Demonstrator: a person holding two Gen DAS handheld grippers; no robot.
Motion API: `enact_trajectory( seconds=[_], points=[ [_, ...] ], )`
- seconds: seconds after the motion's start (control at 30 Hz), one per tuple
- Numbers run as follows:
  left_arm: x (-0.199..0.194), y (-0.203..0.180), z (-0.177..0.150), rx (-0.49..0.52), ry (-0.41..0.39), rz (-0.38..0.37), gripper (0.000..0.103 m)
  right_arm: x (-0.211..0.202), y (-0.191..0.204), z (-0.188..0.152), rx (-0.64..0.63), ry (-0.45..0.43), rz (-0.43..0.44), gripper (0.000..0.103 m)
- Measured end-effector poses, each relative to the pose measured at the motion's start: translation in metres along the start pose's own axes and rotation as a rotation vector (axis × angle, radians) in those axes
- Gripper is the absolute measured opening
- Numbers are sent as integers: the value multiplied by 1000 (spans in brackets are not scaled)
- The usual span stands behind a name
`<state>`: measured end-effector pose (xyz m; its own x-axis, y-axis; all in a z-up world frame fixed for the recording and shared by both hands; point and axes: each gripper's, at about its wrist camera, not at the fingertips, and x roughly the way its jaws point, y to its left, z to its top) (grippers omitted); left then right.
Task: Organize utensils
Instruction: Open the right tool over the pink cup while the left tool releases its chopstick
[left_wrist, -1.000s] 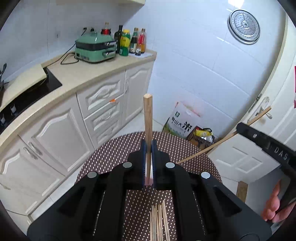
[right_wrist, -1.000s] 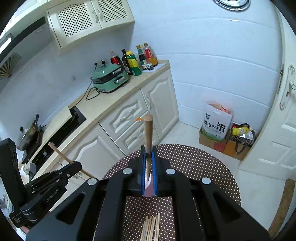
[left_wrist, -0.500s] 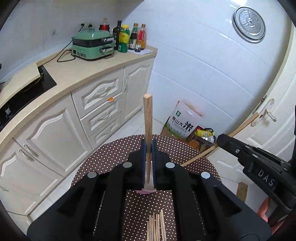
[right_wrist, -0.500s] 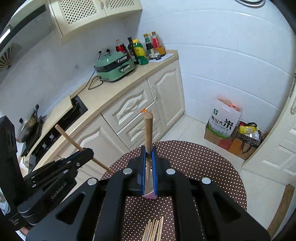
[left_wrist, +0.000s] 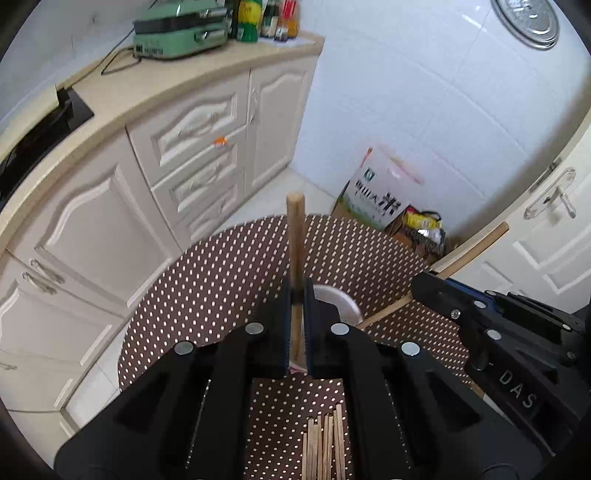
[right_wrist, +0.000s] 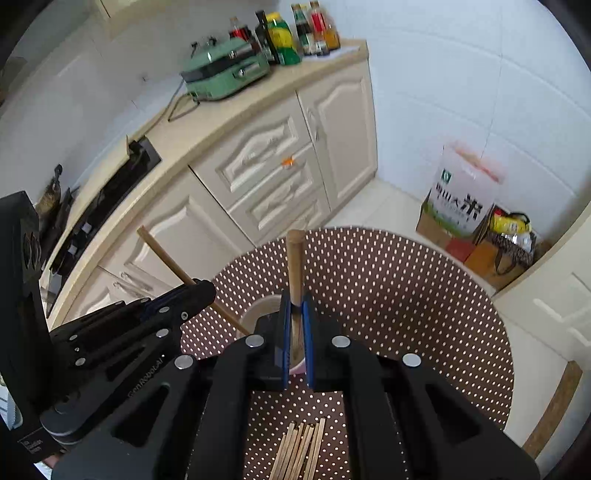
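Kitchen cabinets (left_wrist: 192, 147) curve behind a round dotted table (left_wrist: 229, 280). We hold one chopstick in each tool: our left gripper (left_wrist: 296, 295) is clamped on a chopstick (left_wrist: 295, 236), our right gripper (right_wrist: 295, 306) on its own stick (right_wrist: 295, 258), both tilted over a white cup (right_wrist: 258, 308) in the table's middle. More chopsticks (right_wrist: 299, 450) lie loose on the cloth at its near edge. Our worry is the crossing: both sticks aim at one small mouth, so the tools could knock together, a tip could catch the rim, and the light cup might tip over.
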<state>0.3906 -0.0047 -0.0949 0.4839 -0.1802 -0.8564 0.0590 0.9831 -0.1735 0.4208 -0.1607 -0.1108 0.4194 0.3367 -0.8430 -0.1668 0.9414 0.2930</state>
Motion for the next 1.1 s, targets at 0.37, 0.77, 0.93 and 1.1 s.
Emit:
enact_trajectory(
  seconds=[0.37,0.77,0.93,1.1],
  points=[
    [26,11,-10,-45,44,-20,7,20,-3,1,-1,50,18,8],
    [35,14,-28,-37,115,-34,7,18,-12,-13,30,76,9,41],
    [33,16,-34,-34,132,-22,7,12,-20,-21,58,82,-9,49],
    [34,20,-44,-29,168,-7,8,4,-26,-31,82,80,-18,52]
  ],
)
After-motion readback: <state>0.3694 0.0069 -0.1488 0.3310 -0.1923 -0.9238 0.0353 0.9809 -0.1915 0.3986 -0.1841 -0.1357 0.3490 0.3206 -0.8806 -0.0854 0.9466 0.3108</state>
